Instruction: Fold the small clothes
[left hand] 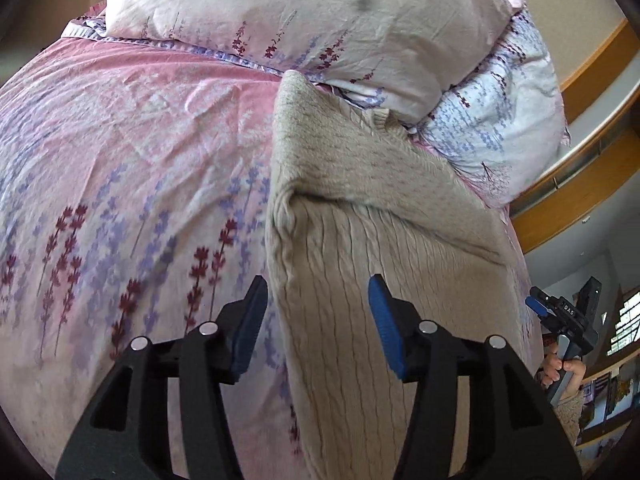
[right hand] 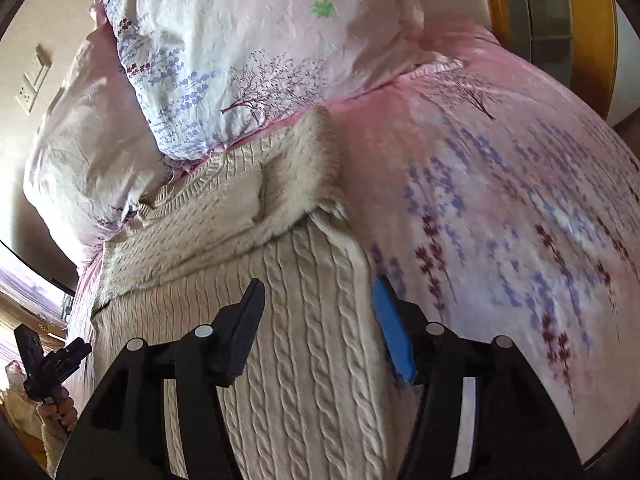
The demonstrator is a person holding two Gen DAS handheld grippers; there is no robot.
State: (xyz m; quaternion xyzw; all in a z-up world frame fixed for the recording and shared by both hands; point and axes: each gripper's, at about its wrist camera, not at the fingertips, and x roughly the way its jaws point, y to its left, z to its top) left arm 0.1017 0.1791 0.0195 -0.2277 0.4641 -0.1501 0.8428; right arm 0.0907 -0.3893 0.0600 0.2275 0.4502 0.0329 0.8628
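A beige cable-knit sweater (left hand: 380, 240) lies flat on the pink flowered bed cover (left hand: 120, 160), its sleeves folded across the chest. My left gripper (left hand: 316, 284) hovers open over the sweater's left edge, with no cloth pinched between the pads. In the right wrist view the sweater (right hand: 280, 280) fills the middle, and my right gripper (right hand: 319, 284) stands open above its right edge, the pads pressing on nothing. Each gripper also shows small at the other view's rim, held by a hand: the right gripper (left hand: 538, 306) and the left gripper (right hand: 80, 350).
Two flowered pillows (left hand: 300, 12) lie against the sweater's collar end, also seen as pillows (right hand: 260, 40). A wooden bed frame (left hand: 592, 60) curves behind them. Bed cover (right hand: 500, 200) stretches to the right of the sweater. A wall socket (right hand: 28, 92) is at the far left.
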